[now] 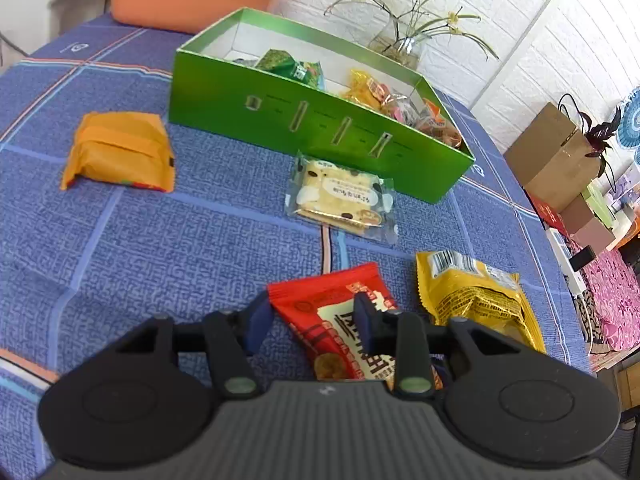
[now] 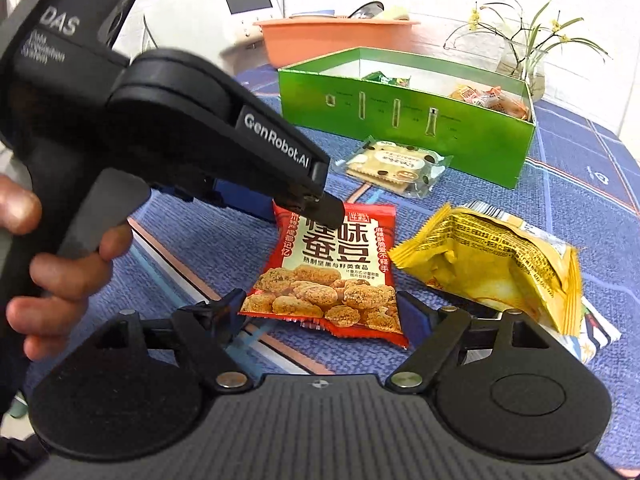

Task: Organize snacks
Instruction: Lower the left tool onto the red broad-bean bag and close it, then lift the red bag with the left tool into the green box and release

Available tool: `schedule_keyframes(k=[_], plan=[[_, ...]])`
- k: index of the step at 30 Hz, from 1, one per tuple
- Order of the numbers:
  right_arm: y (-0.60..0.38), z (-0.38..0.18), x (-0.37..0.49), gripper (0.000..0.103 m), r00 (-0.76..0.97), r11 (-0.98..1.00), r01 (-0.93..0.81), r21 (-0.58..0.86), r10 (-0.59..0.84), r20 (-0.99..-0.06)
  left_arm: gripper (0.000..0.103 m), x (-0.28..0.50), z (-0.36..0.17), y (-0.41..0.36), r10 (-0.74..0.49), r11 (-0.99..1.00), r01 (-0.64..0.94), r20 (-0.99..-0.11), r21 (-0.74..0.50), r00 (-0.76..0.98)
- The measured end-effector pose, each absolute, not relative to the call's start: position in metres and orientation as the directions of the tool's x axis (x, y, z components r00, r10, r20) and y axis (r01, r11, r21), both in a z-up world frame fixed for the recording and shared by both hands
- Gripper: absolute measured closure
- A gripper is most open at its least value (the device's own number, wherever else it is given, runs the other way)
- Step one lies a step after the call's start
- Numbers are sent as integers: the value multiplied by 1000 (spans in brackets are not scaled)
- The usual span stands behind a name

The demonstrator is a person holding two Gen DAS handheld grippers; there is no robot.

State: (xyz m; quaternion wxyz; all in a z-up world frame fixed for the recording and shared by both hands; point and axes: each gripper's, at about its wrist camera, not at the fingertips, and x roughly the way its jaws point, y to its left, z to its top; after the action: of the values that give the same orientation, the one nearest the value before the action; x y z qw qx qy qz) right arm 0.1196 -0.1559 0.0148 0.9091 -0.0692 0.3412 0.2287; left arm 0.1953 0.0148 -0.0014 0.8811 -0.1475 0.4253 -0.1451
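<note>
My left gripper (image 1: 316,316) is clenched on the glossy red foil snack packet (image 1: 340,320), which lies on the blue patterned tablecloth (image 1: 160,240). My right gripper (image 2: 320,312) stands released, jaws wide. The open green cardboard box (image 1: 280,120) sits at twelve o'clock of the packet; a crinkled yellow foil pouch (image 1: 476,296) lies at three o'clock.

The left gripper (image 2: 308,200) is covering the top left corner of the red snack packet (image 2: 332,264) in the right wrist view, so the pads' contact there is going unseen. The green box (image 1: 304,128) wall is hiding the lower parts of the snacks inside, and the small wrapped ones (image 1: 416,112) are staying too small to identify. The yellow packet (image 2: 496,264) is lying over a printed item whose edge alone is peeking out (image 2: 600,332).
</note>
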Motion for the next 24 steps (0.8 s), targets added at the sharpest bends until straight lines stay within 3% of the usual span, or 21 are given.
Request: schedule_keyframes(k=[5, 24], plan=[[-148, 14, 113, 0, 660, 879, -474, 41, 386, -645, 77, 189, 3, 26, -390, 907, 125, -689, -402, 611], [-132, 30, 101, 0, 692, 865, -501, 19, 414, -592, 77, 161, 33, 24, -306, 950, 186, -621, -251, 721]])
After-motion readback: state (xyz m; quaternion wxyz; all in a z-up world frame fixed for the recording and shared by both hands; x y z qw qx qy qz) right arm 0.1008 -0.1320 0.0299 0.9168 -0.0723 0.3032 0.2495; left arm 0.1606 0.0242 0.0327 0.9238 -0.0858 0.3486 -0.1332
